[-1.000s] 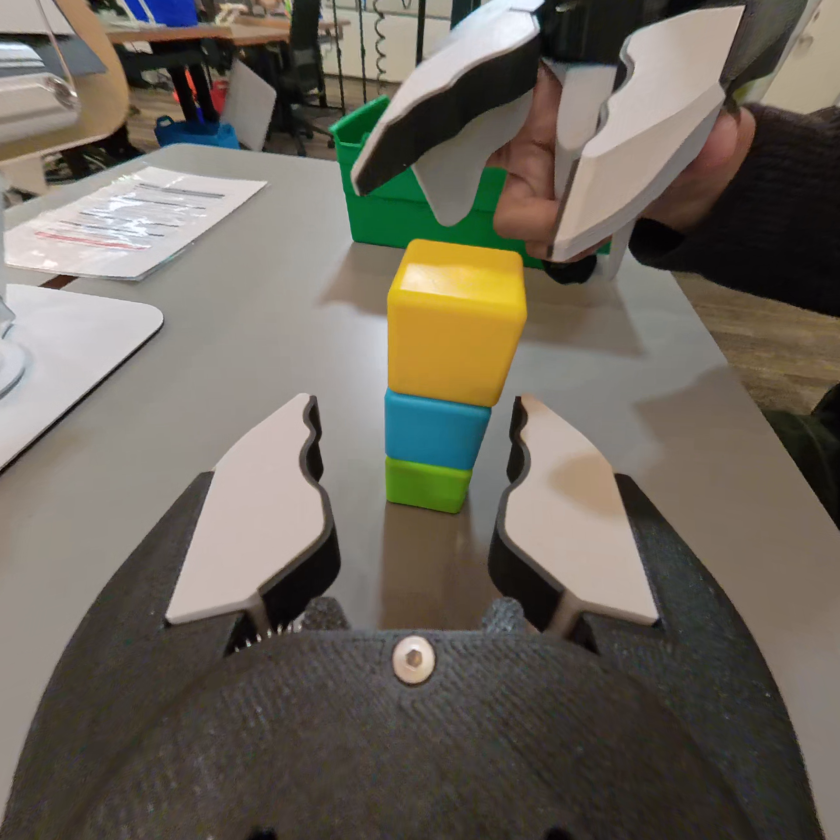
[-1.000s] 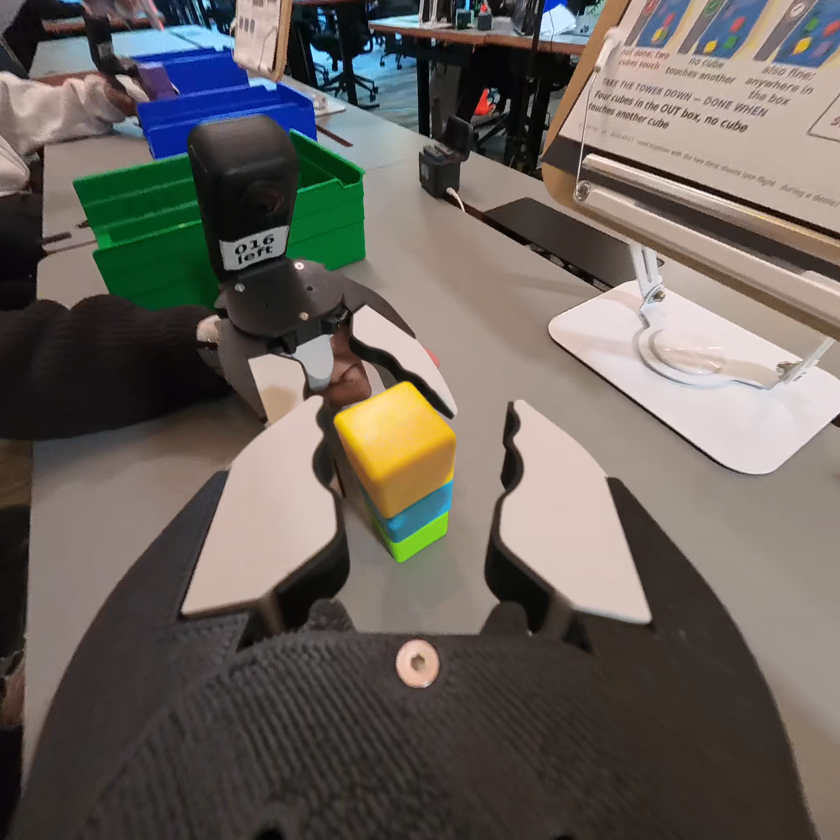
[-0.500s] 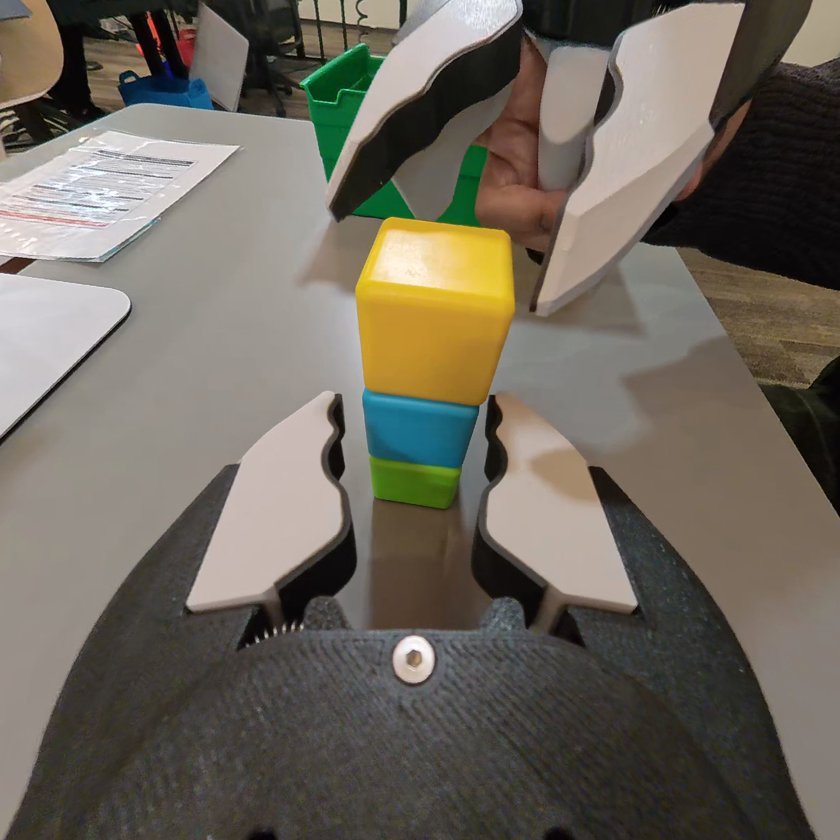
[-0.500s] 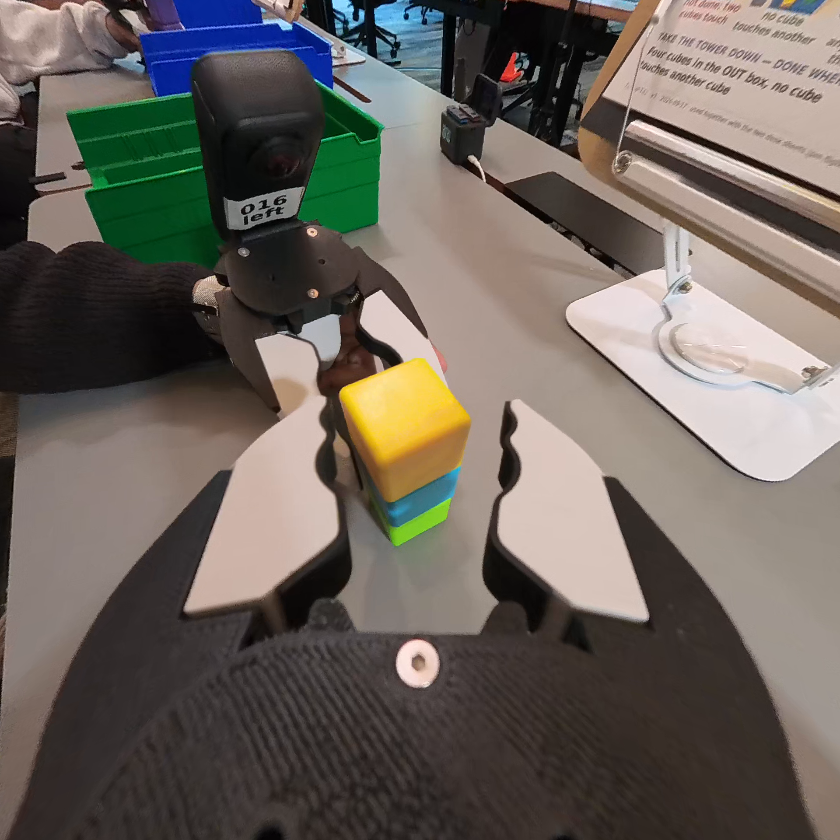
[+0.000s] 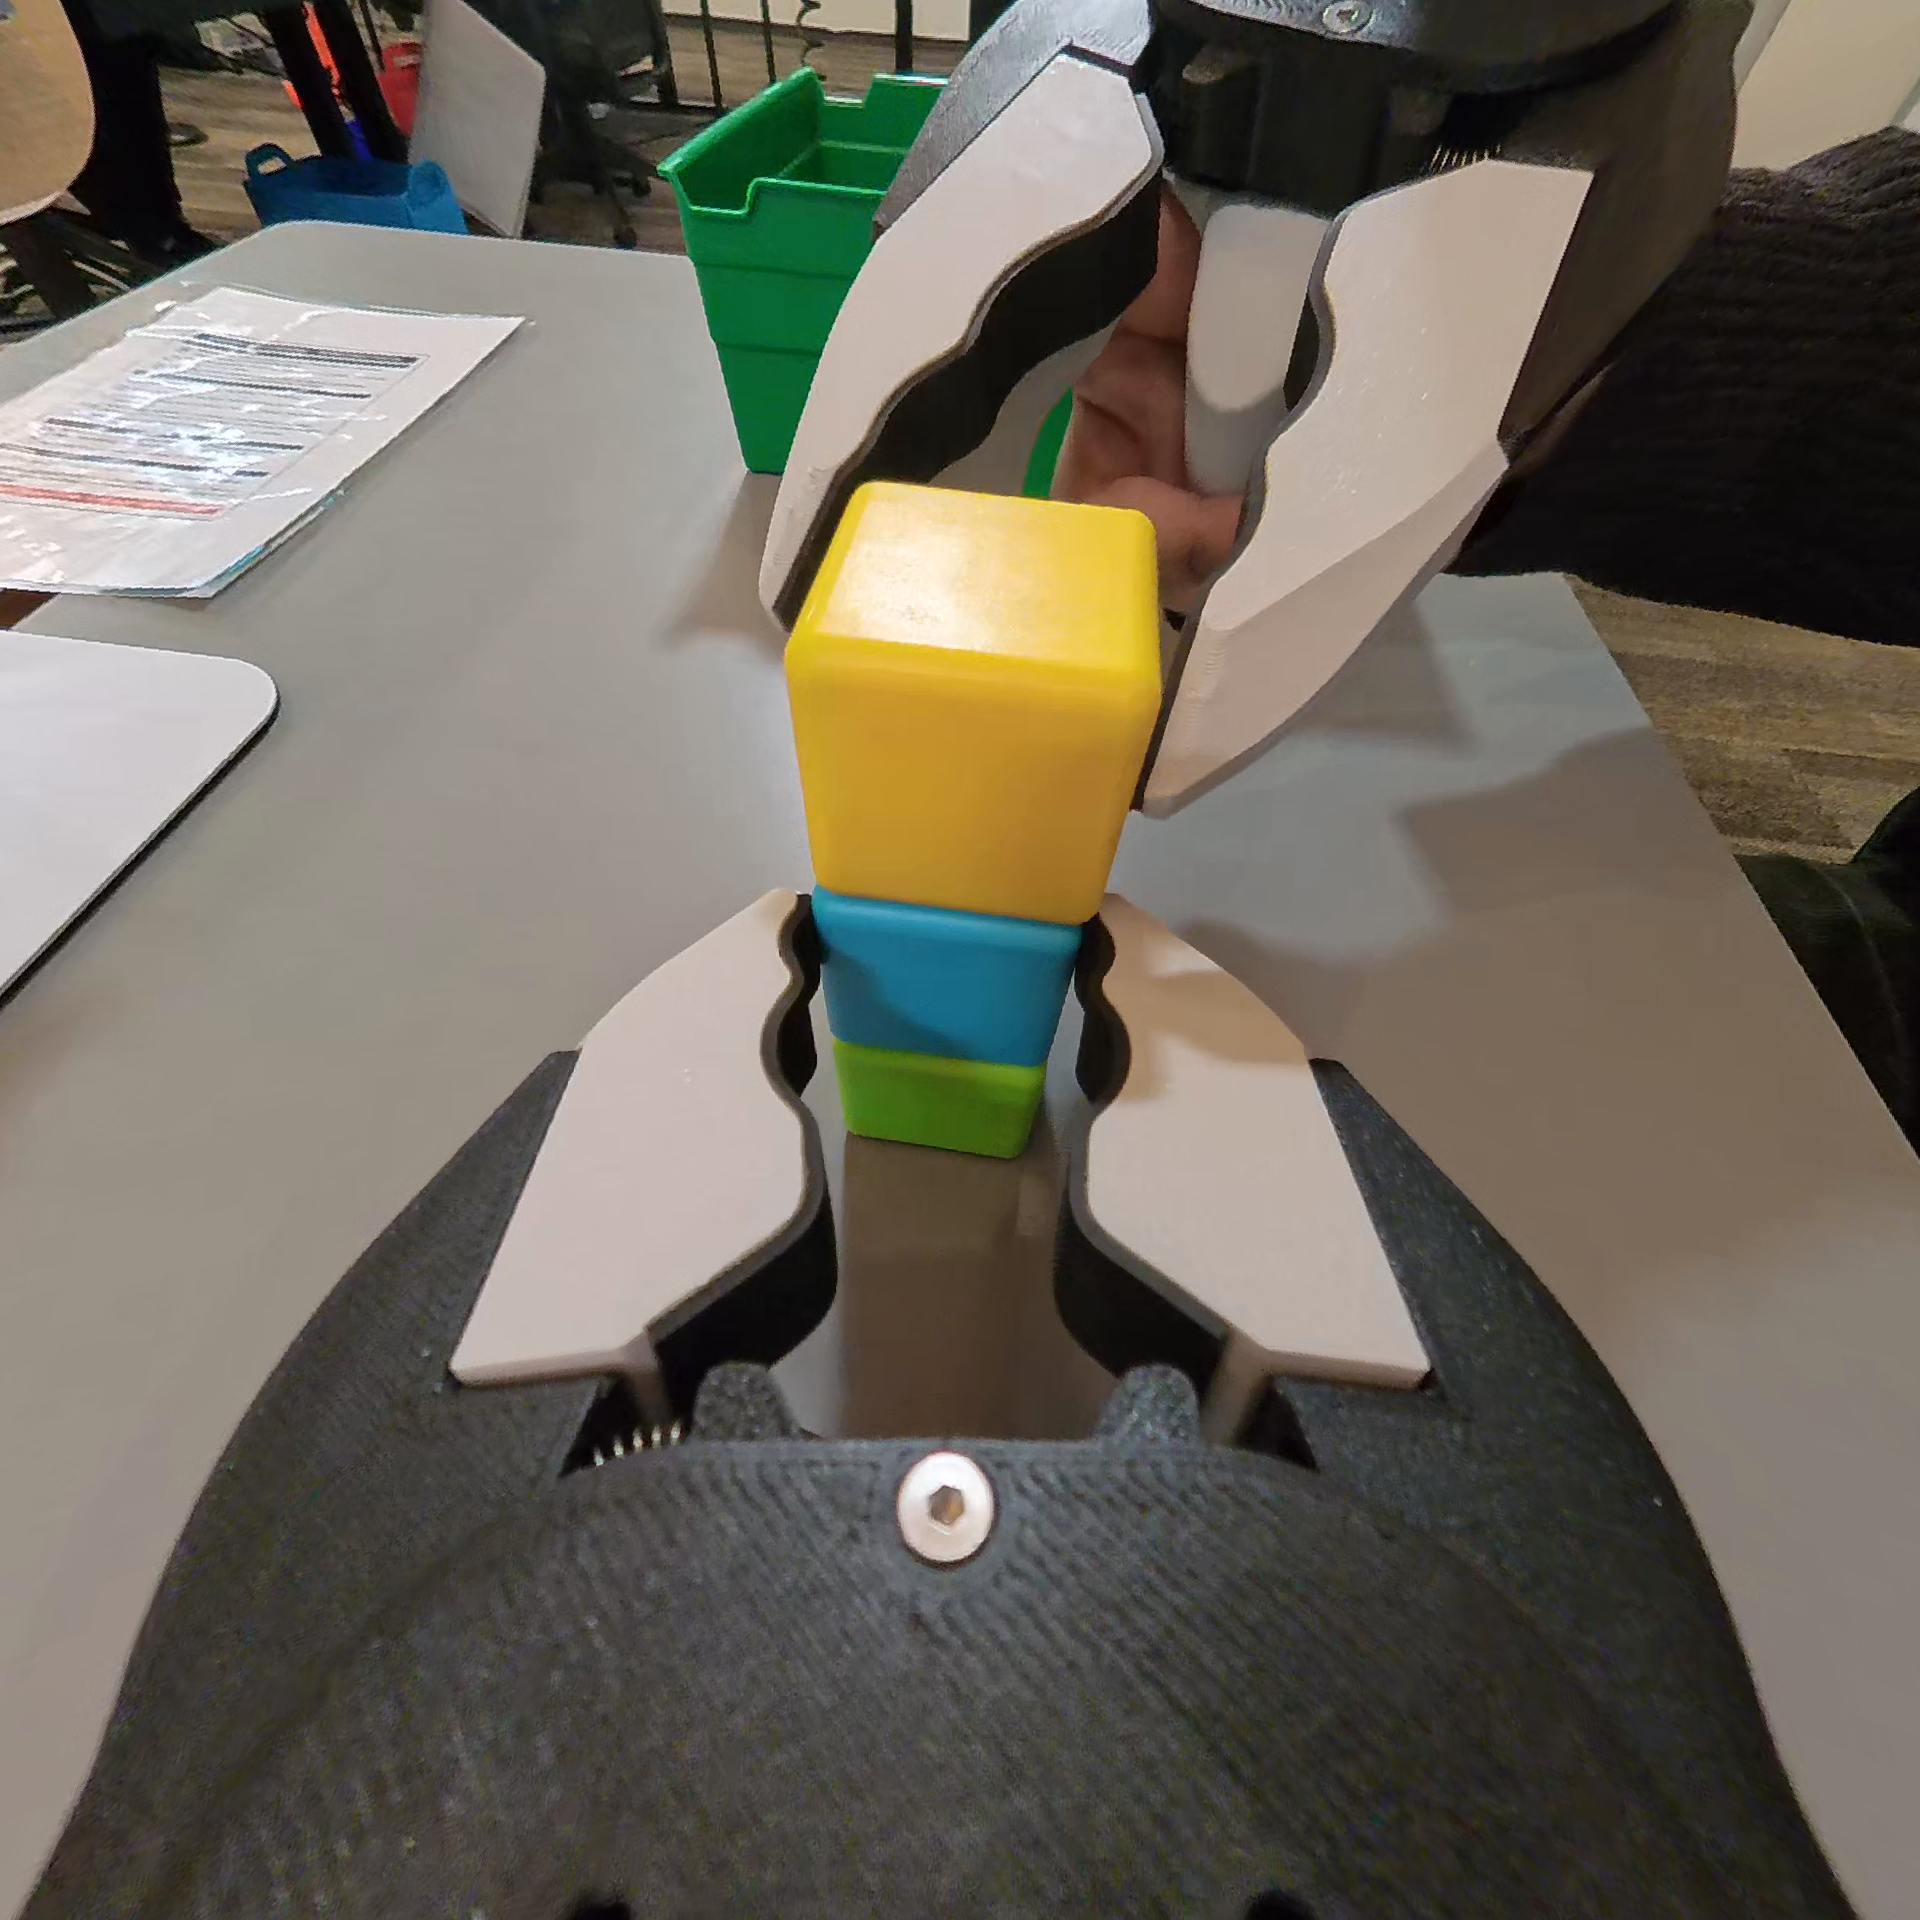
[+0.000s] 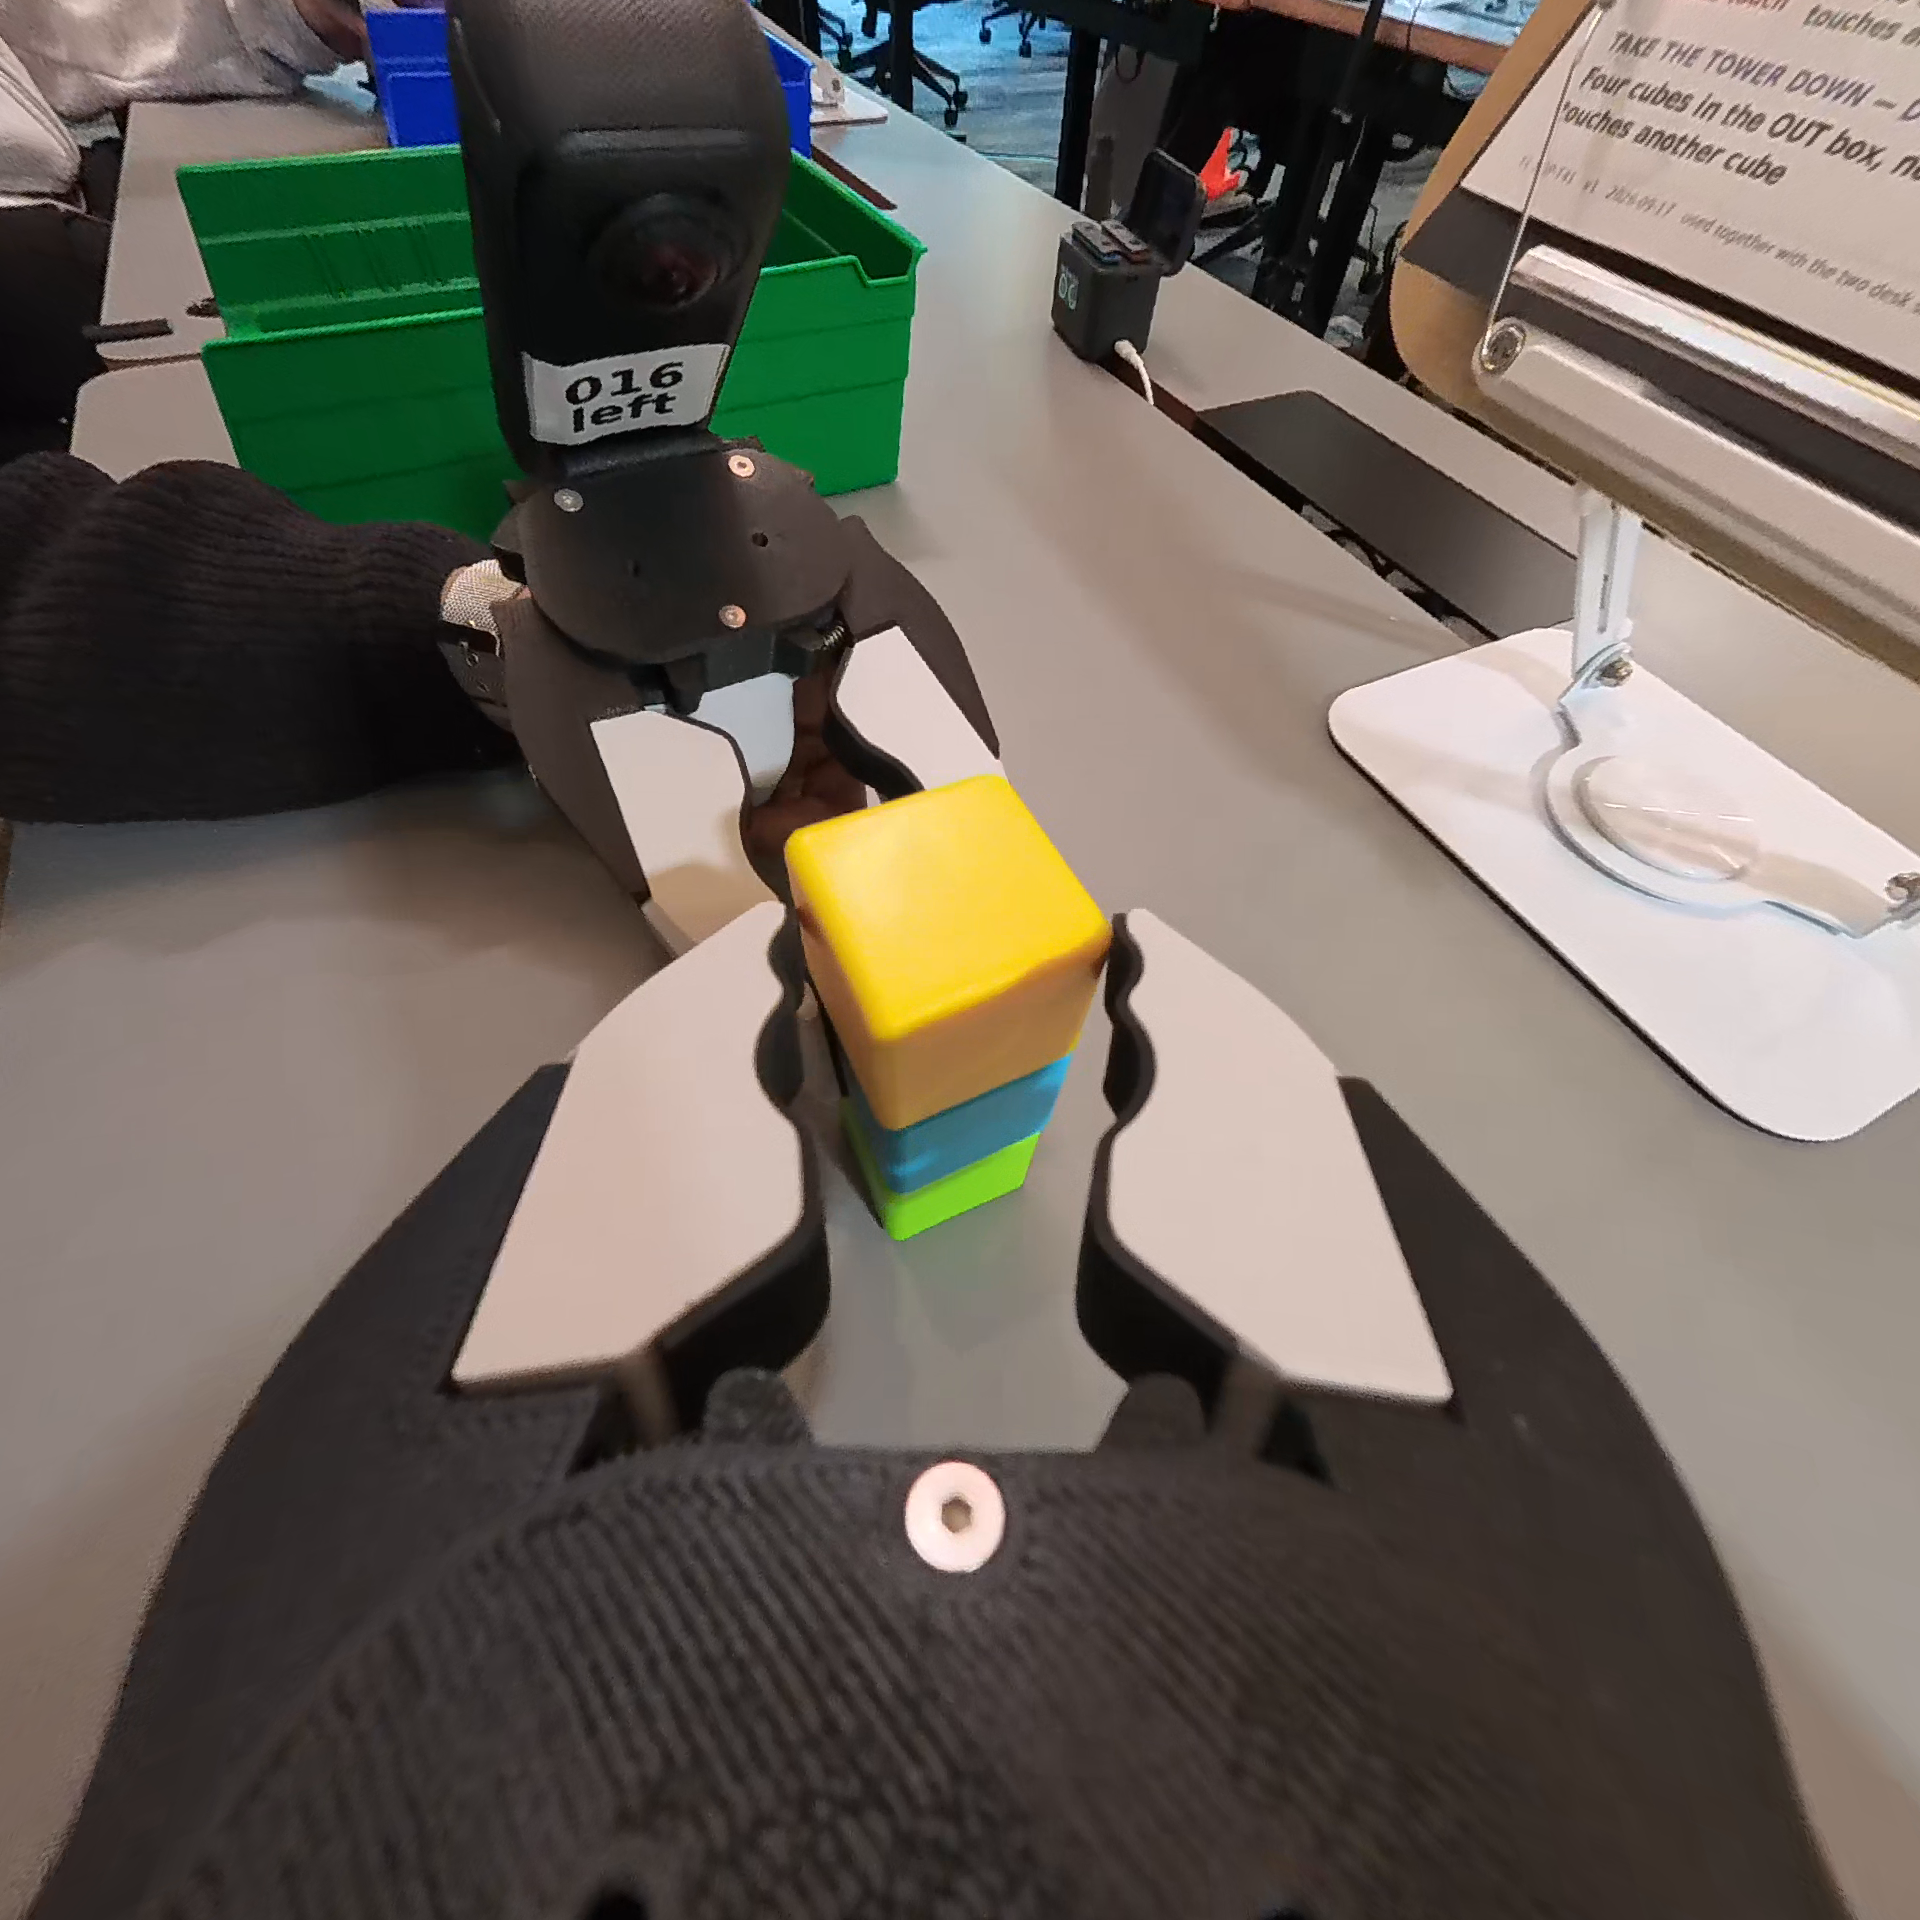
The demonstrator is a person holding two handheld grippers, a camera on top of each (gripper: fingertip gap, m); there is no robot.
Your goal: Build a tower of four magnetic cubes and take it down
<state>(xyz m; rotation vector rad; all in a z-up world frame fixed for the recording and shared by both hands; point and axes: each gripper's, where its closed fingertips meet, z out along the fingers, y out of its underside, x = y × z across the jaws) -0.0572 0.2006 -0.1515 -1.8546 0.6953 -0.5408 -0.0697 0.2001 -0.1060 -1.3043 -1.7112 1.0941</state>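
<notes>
A tower of three cubes stands on the grey table [image 5: 468,779]: a yellow cube [image 5: 971,707] on top, a blue cube [image 5: 945,982] in the middle, a green cube [image 5: 935,1112] at the bottom. My left gripper [image 5: 943,925] is shut on the blue cube, one finger on each side. My right gripper [image 6: 951,935] comes from the opposite side and is shut on the yellow cube [image 6: 945,925]. The right wrist view also shows the blue cube [image 6: 966,1127], the green cube [image 6: 956,1184] and the left gripper [image 6: 769,831] behind the tower.
A green bin [image 6: 343,343] stands behind the left gripper and also shows in the left wrist view [image 5: 790,312]. A white stand base [image 6: 1621,894] lies to the right, with a black charger [image 6: 1112,281] beyond. A laminated sheet [image 5: 208,416] lies far left.
Both grippers moved in and closed. The left one went from open around the lower tower to gripping the blue cube. The right one came down and closed on the yellow cube.
</notes>
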